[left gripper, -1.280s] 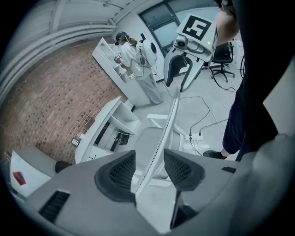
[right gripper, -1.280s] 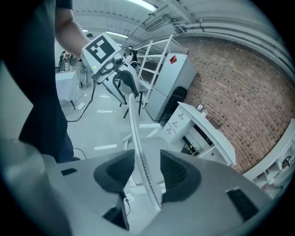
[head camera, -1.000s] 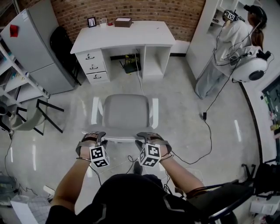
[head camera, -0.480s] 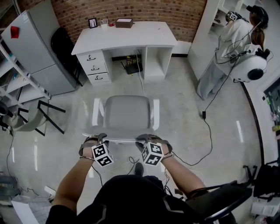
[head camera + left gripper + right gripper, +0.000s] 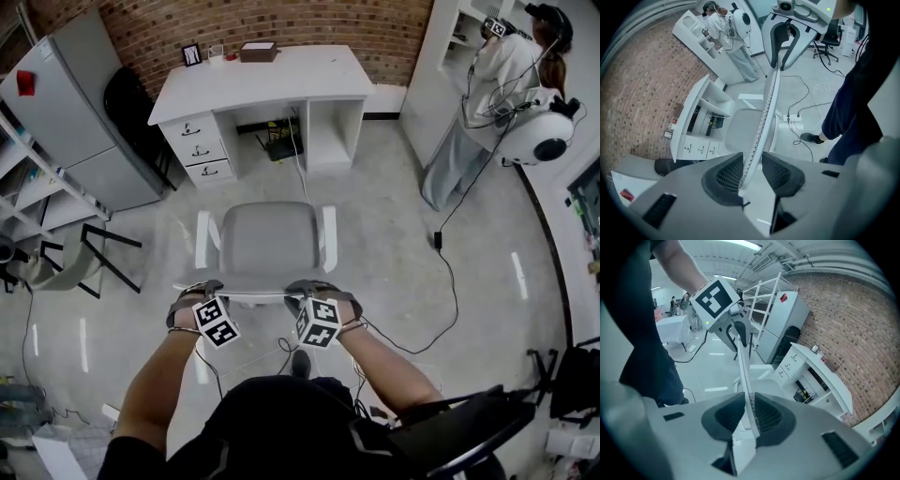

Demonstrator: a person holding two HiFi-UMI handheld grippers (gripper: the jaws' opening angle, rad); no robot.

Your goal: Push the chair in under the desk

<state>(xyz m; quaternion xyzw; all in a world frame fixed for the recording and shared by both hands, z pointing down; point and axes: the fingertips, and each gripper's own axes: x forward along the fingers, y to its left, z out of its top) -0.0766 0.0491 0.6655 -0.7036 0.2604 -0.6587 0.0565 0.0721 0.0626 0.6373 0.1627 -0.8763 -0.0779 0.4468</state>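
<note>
The chair [image 5: 267,239] has a grey seat and white arms and faces the white desk [image 5: 253,80], with bare floor between them. Its thin backrest [image 5: 766,108] runs edge-on away from my left gripper [image 5: 752,171]. That gripper's jaws have just been closing and now clamp the backrest's top rim. My right gripper [image 5: 749,416] has also been closing and is shut on the same rim [image 5: 743,366] further right. In the head view the left gripper [image 5: 202,289] and right gripper [image 5: 314,287] sit side by side on the backrest top. The desk's knee gap [image 5: 277,131] lies straight ahead.
A person [image 5: 487,103] stands at the white shelves at the back right. A black cable [image 5: 441,281] trails over the floor right of the chair. A grey cabinet [image 5: 70,112] and a black chair [image 5: 131,94] stand left of the desk. Another black chair [image 5: 469,431] is near my right.
Both hands stay at the backrest's top edge, and the left wrist has rolled a little. The chair stands where it did.
</note>
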